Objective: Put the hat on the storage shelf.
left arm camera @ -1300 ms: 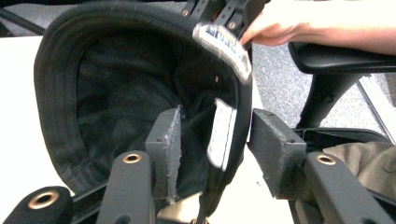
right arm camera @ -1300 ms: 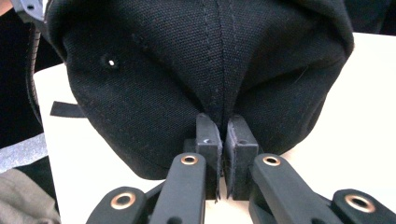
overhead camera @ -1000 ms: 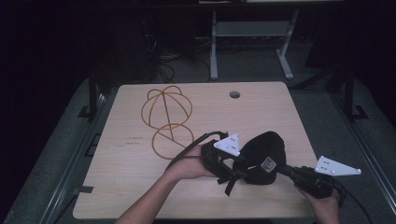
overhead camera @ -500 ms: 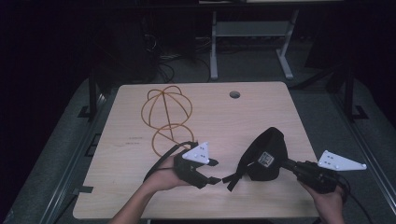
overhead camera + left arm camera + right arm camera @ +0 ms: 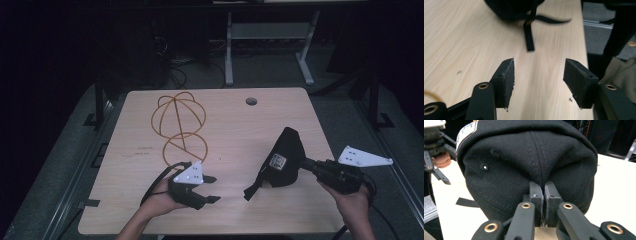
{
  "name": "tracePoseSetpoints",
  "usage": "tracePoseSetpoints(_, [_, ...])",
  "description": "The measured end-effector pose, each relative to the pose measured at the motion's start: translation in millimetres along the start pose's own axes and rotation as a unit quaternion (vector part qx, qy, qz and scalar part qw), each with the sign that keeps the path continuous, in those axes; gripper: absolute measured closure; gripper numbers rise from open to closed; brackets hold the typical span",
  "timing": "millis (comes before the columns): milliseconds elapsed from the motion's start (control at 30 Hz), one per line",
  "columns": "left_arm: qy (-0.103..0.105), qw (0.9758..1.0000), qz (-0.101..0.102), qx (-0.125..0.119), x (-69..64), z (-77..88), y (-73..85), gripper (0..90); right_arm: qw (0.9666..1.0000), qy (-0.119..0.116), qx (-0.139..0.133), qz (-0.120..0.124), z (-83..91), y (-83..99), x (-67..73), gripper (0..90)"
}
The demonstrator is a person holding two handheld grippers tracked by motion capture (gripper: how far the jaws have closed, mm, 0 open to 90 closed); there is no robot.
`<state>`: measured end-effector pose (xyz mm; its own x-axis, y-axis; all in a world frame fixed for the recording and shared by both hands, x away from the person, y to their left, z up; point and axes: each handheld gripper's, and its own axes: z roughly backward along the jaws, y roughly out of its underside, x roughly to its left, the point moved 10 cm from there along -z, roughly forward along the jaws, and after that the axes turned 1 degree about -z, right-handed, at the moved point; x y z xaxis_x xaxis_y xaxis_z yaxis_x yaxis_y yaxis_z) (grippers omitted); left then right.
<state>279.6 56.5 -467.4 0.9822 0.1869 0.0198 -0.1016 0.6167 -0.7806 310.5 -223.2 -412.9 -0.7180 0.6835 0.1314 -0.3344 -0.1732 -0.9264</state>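
Left claw [image 5: 214, 189], at the black cap [image 5: 284, 159] a second ago, has let go and drawn back toward the near-left of the worktop [image 5: 235, 125]; its jaws now stand apart over bare wood. Cap has shifted right with the right claw [image 5: 304, 164], lifted and tipped up, strap [image 5: 252, 188] dangling. Wide gap now between the two claws.

- Right gripper [image 5: 306, 165] pinches a black cap [image 5: 284, 159] over the wooden table [image 5: 240, 130]
- Left gripper [image 5: 212, 188], jaws apart, sits near a wire frame [image 5: 179, 125]
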Motion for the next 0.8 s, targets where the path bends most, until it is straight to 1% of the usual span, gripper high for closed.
tracePoseSetpoints(33, [-0.004,1.0000,0.002,0.003,0.9,0.4,3.3,40.9,1.0000,0.001,0.001,0.001,-0.6,-3.6,-0.1,87.1])
tracePoseSetpoints(67, [-0.004,1.0000,0.002,0.003,0.9,0.4,3.3,40.6,1.0000,0.002,0.001,0.001,-1.1,-5.7,-0.2,87.1])
tracePoseSetpoints(100, [-0.007,0.9999,0.008,0.003,2.3,2.0,9.4,40.4,1.0000,0.002,0.003,0.002,-1.6,-8.8,-0.4,87.2])
tracePoseSetpoints(167, [-0.010,0.9998,0.016,0.001,3.4,3.9,11.0,40.2,1.0000,0.002,0.008,0.005,-3.0,-13.4,-0.1,87.2])
tracePoseSetpoints(200, [-0.012,0.9998,0.016,-0.001,4.1,4.9,11.4,40.1,0.9999,0.002,0.009,0.006,-3.3,-15.1,0.3,87.2])
tracePoseSetpoints(233, [-0.019,0.9996,0.019,-0.003,4.9,5.7,12.2,39.9,0.9999,0.001,0.009,0.007,-3.9,-17.7,0.8,87.1])
tracePoseSetpoints(267, [-0.019,0.9996,0.019,-0.003,4.9,5.7,12.2,39.6,0.9999,0.000,0.010,0.007,-4.3,-20.5,1.5,87.2])
tracePoseSetpoints(300, [-0.026,0.9994,0.022,-0.002,5.3,5.5,15.2,38.6,0.9999,-0.001,0.010,0.005,-5.3,-23.5,1.8,87.1])
tracePoseSetpoints(367, [-0.028,0.9993,0.025,0.000,3.7,5.1,19.0,37.7,0.9999,-0.004,0.014,0.006,-6.3,-26.2,1.9,87.1])
tracePoseSetpoints(400, [-0.033,0.9993,0.019,0.004,4.5,5.5,20.7,37.4,0.9998,-0.005,0.016,0.007,-6.9,-28.1,1.9,87.1])
tracePoseSetpoints(433, [-0.034,0.9992,0.022,0.001,4.3,5.7,20.9,36.9,0.9998,-0.008,0.018,0.010,-7.5,-30.7,1.7,87.2])
tracePoseSetpoints(500, [-0.035,0.9991,0.024,-0.003,5.0,6.1,20.4,36.7,0.9997,-0.008,0.016,0.016,-8.6,-35.7,0.9,87.2])
tracePoseSetpoints(533, [-0.036,0.9991,0.020,-0.004,6.2,5.9,20.4,36.7,0.9997,-0.009,0.020,0.013,-8.4,-38.0,1.7,87.1])
tracePoseSetpoints(600, [-0.036,0.9991,0.023,-0.005,6.3,4.9,20.8,36.4,0.9997,-0.007,0.023,0.010,-8.1,-40.6,2.2,87.1])
tracePoseSetpoints(633, [-0.035,0.9991,0.025,-0.002,5.9,3.0,22.5,36.4,0.9996,-0.009,0.020,0.017,-7.5,-50.4,2.7,87.1])
tracePoseSetpoints(667, [-0.032,0.9992,0.025,0.000,5.5,2.2,23.4,36.4,0.9996,-0.009,0.020,0.015,-7.3,-52.1,3.2,87.1])
tracePoseSetpoints(733, [-0.025,0.9992,0.029,-0.002,3.7,1.0,22.9,36.4,0.9997,-0.008,0.016,0.020,-7.2,-59.9,3.2,87.1])
tracePoseSetpoints(767, [-0.027,0.9993,0.025,-0.001,4.2,0.9,22.7,36.2,0.9996,-0.009,0.015,0.020,-7.6,-63.3,3.8,87.1])
tracePoseSetpoints(800, [-0.026,0.9993,0.026,-0.002,3.8,1.1,21.9,36.0,0.9996,-0.008,0.018,0.021,-8.2,-66.1,3.8,87.1])
